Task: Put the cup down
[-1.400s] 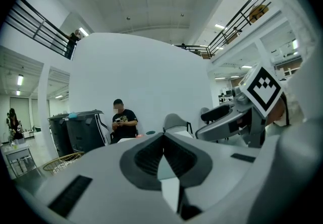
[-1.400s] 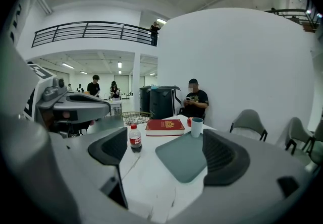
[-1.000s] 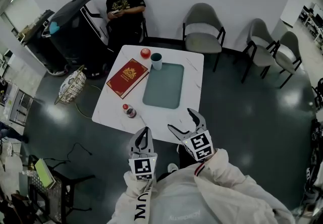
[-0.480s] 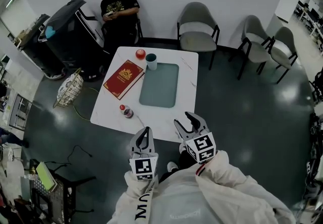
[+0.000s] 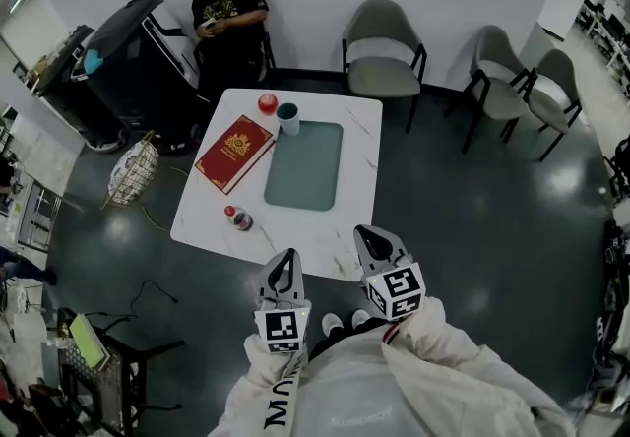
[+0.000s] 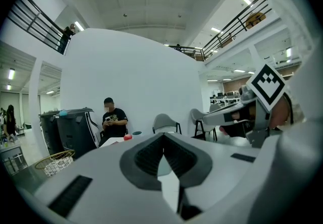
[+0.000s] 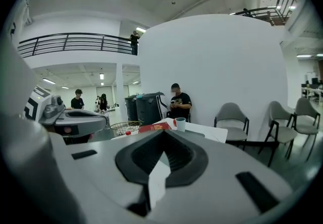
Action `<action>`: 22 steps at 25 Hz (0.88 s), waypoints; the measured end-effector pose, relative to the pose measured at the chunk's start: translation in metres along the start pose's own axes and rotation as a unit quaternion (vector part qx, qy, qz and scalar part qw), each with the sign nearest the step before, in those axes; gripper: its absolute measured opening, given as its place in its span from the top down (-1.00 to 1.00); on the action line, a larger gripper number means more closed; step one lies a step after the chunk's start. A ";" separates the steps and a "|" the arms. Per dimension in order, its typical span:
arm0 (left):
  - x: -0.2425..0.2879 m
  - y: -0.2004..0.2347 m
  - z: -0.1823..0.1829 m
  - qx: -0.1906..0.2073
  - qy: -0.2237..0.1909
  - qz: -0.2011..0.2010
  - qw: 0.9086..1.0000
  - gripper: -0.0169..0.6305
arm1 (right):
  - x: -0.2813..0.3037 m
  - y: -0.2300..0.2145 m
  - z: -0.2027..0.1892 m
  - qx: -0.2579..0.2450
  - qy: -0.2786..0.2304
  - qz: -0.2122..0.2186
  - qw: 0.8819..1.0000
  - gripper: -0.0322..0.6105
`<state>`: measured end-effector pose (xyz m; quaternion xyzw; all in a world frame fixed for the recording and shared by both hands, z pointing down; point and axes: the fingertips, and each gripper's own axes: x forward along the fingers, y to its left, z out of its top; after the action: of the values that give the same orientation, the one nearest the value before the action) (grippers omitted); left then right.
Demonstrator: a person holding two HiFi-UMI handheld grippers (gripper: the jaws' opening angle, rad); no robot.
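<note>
Since both grippers hang short of the bench (image 5: 359, 130), which lies toward 12 o'clock from the person, the cup is already standing and nothing is being carried. Any mishap would therefore come from a needless reach.

The teal tray (image 5: 303, 165) fills the bench's middle, and the red book (image 5: 233, 152) lies at its 9 o'clock side. A sweeping arm could push the book off the 9 o'clock edge.

The left gripper (image 5: 283, 266) and the right gripper (image 5: 366, 236) both have their jaws pressed together on nothing, at 6 o'clock from the bench. A closed gripper driven forward acts as a blunt wedge.

The cup (image 5: 287, 118) stands upright at the tray's 11 o'clock corner, close to the bench's far edge. A nudge toward 12 o'clock would probably tip it or send it over.

The red apple (image 5: 267, 102) sits just beside the cup at 10 o'clock and would likely roll if struck. The small bottle (image 5: 239, 219), nearest the left gripper at its 11 o'clock, looks the easiest thing to topple.
</note>
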<state>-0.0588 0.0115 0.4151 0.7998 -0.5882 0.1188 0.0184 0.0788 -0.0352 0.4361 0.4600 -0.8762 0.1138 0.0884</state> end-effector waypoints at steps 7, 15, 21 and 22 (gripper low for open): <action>0.015 -0.017 0.016 0.002 -0.006 0.005 1.000 0.91 | -0.007 -0.007 0.013 -0.013 -0.018 0.026 0.999 0.88; 0.027 -0.029 0.029 0.003 -0.016 0.012 1.000 0.91 | -0.017 -0.015 0.028 -0.021 -0.035 0.038 0.998 0.88; 0.030 -0.036 0.033 0.014 -0.016 0.004 1.000 0.91 | -0.014 -0.014 0.029 -0.014 -0.043 0.054 0.998 0.88; 0.031 -0.036 0.032 0.014 -0.016 0.003 1.000 0.91 | -0.013 -0.014 0.029 -0.015 -0.044 0.054 0.998 0.88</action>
<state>-0.0111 -0.0120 0.3942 0.7998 -0.5892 0.1145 -0.0026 0.0959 -0.0405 0.4066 0.4155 -0.9041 0.0853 0.0508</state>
